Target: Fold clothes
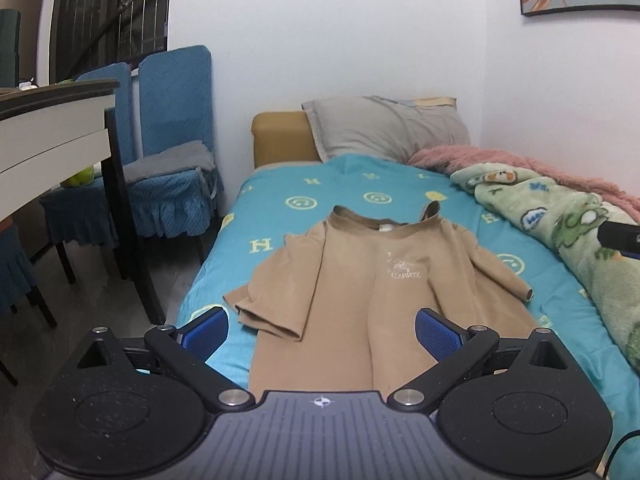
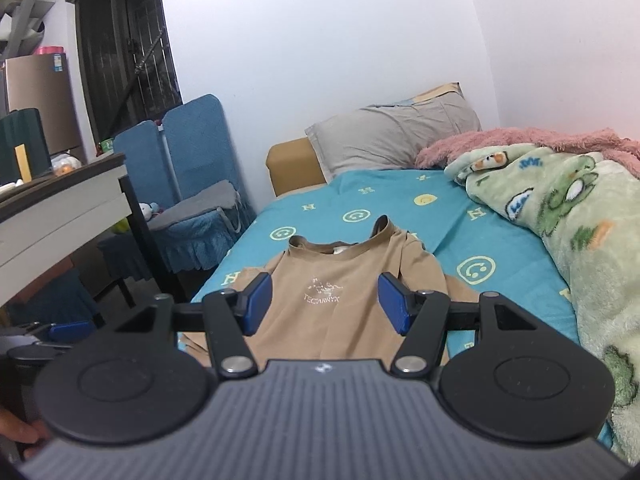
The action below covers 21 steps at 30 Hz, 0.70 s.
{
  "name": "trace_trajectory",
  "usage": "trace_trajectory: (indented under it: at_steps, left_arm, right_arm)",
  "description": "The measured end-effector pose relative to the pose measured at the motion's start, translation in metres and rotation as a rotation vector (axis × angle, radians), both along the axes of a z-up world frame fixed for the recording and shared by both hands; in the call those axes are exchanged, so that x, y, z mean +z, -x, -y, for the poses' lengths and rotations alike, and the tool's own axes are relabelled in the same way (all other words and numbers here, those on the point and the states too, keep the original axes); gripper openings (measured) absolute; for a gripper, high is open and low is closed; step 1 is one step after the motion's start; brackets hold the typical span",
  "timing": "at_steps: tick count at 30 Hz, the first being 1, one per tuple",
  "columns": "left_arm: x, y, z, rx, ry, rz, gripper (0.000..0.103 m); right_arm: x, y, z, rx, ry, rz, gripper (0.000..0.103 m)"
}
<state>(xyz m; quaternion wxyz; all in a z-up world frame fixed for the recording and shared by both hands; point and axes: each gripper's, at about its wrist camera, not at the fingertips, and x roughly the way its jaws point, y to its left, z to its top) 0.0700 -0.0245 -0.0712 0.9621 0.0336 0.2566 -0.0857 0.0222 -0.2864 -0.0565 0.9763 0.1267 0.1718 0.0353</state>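
A tan T-shirt (image 1: 352, 280) lay face up on a bed covered by a turquoise sheet (image 1: 280, 184), collar toward the grey pillow (image 1: 384, 128) at twelve o'clock and hem toward the cameras at six. The left tool (image 1: 322, 330) hung above the shirt's lower half, its blue pads spread wide with nothing between them. The right tool (image 2: 326, 300) hung over the chest print, its jaws parted to a middling width and likewise empty. The sleeve at nine o'clock in the left wrist view lay bunched and partly doubled under itself; the one at three o'clock stretched toward a green cartoon blanket (image 1: 560, 216) heaped along the bed's edge. No fold appeared to have been made yet. A clean first fold would likely call for flattening the rumpled sleeve, then pinching a single layer at shoulder and hem on one side and carrying both points across together, keeping the edge taut. The blanket crowding the three o'clock side could snag that sleeve.
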Motion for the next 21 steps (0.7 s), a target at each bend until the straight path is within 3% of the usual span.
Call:
trace_trajectory:
  at_steps: [13, 21]
  left_arm:
    - [-0.004, -0.007, -0.002, 0.043, -0.012, -0.029, 0.099]
    - [-0.006, -0.036, 0.0, 0.055, -0.054, -0.061, 0.096]
  right_arm:
    - [-0.003, 0.001, 0.003, -0.001, -0.018, -0.006, 0.061]
    - [-0.006, 0.002, 0.007, -0.026, -0.039, -0.026, 0.061]
